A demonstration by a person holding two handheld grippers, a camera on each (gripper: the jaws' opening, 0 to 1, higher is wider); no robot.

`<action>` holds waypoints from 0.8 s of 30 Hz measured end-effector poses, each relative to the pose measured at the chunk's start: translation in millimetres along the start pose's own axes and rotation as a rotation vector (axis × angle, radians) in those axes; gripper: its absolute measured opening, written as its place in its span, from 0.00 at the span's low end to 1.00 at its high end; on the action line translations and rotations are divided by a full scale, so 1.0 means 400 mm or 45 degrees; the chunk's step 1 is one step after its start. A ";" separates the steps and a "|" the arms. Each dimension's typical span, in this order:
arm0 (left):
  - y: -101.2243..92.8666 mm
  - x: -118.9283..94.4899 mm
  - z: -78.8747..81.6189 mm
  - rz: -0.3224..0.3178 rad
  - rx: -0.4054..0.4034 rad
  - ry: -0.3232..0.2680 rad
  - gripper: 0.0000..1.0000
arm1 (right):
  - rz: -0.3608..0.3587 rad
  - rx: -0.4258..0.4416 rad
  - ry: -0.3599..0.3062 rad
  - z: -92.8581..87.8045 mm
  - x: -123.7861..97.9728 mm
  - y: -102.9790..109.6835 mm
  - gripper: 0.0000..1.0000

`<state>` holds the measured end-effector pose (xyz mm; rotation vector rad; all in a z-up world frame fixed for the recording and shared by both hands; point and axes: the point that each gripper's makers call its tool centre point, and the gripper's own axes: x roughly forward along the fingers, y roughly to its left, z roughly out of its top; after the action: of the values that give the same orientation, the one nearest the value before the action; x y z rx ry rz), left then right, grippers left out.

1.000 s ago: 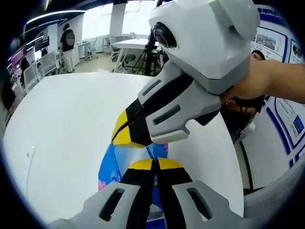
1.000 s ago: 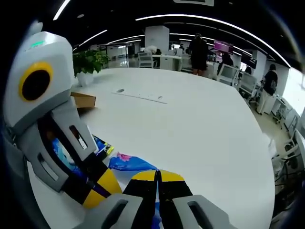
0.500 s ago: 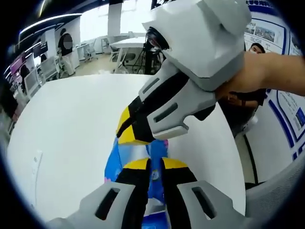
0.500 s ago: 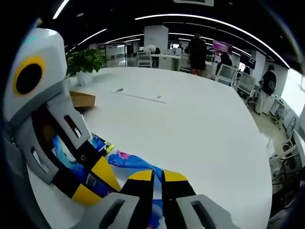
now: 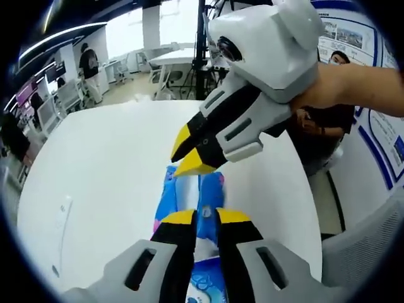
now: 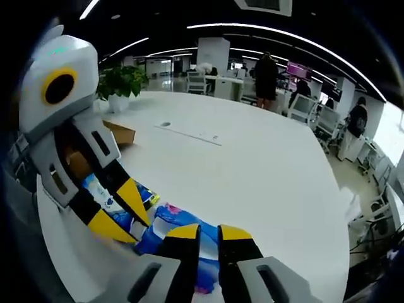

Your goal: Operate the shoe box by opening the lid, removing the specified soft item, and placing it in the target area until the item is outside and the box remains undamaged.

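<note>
A white tabletop (image 5: pixel 95 164) carries a brown box (image 6: pixel 120 131) at 10 o'clock in the right gripper view. The blue soft item (image 5: pixel 189 196) lies flat on the tabletop, outside that box. The right claw (image 5: pixel 187 156) hangs just above the item, jaws slightly apart. The left claw (image 5: pixel 201 218) straddles the item, jaws apart. Risk, I judge: if a jaw tip snags the fabric on withdrawal, the item drags off its spot.
</note>
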<state>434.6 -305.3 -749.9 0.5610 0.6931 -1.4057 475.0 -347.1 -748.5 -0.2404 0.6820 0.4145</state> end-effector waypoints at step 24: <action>-0.002 -0.182 -0.080 0.080 -0.061 -0.040 0.26 | 0.061 -0.117 0.004 0.026 -0.086 0.069 0.22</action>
<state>428.5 -232.1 -719.1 0.5177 0.6771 -1.3336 444.3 -328.9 -720.5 -0.3123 0.6739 0.4923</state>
